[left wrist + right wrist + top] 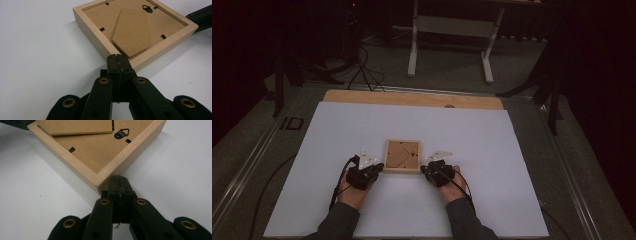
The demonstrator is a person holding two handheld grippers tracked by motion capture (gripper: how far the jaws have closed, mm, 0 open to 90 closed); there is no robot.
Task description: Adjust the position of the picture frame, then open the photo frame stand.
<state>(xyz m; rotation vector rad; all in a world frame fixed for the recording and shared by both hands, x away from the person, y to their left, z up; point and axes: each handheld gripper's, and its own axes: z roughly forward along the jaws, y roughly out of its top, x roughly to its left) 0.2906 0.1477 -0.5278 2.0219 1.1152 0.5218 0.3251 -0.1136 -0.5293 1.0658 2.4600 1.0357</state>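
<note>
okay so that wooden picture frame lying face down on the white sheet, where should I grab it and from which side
Probably by the raised wooden rim, not the flat backing board. The picture frame lies face down and flat, so only its edges offer thickness to pinch. The left gripper and right gripper, both shut, sit at its near corners; opening each and closing over the side rails from left and right looks most secure. Avoid the loose-looking stand flap.

1. We see the high view dim overall; the room behind the table is nearly black, and only the white sheet [362,200] reads as a pale grey-blue field.
2. We find that view soft and grainy, with fine detail lost.
3. In both gripper views light is even and brighter, and the wooden frame [100,45] casts a soft shadow on the sheet beside it.
4. We note the nearest jaw parts at the bottom edges slightly blurred.
</note>
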